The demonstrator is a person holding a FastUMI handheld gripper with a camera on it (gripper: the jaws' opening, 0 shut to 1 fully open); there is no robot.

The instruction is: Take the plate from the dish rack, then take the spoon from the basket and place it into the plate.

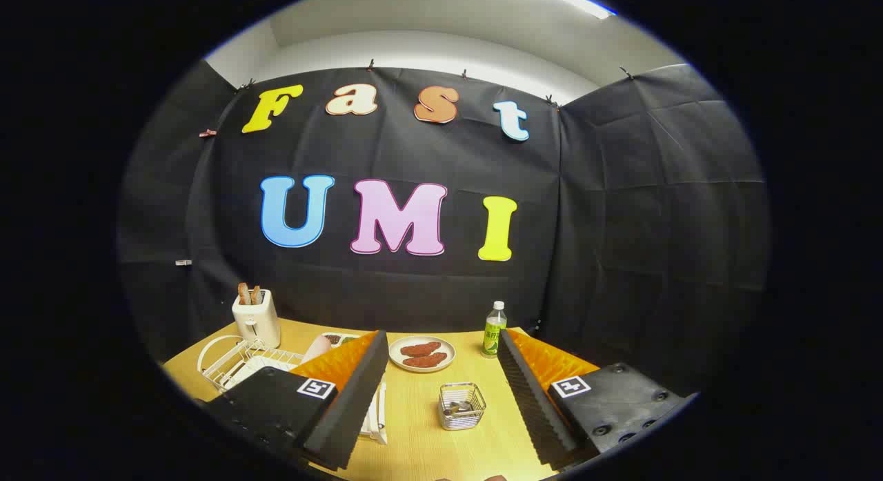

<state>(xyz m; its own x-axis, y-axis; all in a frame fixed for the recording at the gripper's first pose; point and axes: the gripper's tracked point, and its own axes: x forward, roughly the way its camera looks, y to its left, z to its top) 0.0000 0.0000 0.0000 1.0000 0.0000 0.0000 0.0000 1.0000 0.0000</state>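
Gripper view showed your tool [441,388] spread wide, holding nothing, above the surface [414,439]. Between its fingers sat the basket [461,406] with the spoon [459,405]; the plate [259,370] lay in the dish rack [238,364] at near left.

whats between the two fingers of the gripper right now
In the gripper view, the open gripper has a small square wire basket on the bare wooden table between its fingers; beyond it sits a round plate of reddish-brown food.
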